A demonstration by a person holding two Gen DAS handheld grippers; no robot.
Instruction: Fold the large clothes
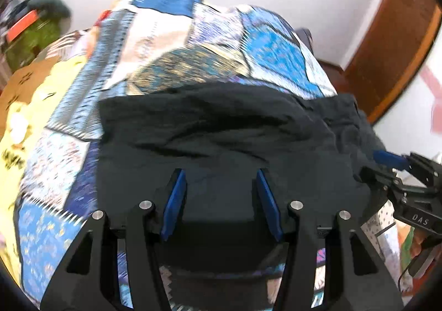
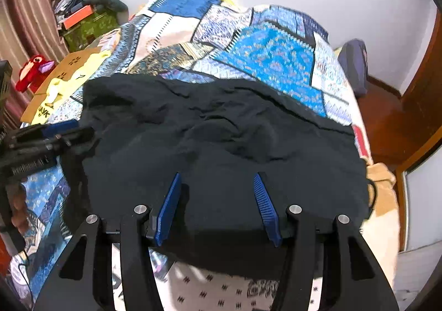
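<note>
Both the left gripper (image 1: 219,175) and right gripper (image 2: 216,177) gape apart over the soft, limp black garment (image 2: 221,131); pinch its six-o'clock hem.

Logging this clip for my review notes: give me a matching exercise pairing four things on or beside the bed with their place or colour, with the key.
Things:
1. crumpled black garment
2. patchwork blue and white quilt
3. red plush toy
4. orange flat box

Descriptions:
A. covers the bed under the clothing
B. sits left of the bed, by the striped curtain
C. lies across the near end of the bed, in front of both hand-held grippers
D. rests atop a green patterned container

Pairs: 1-C, 2-A, 3-B, 4-D
</note>
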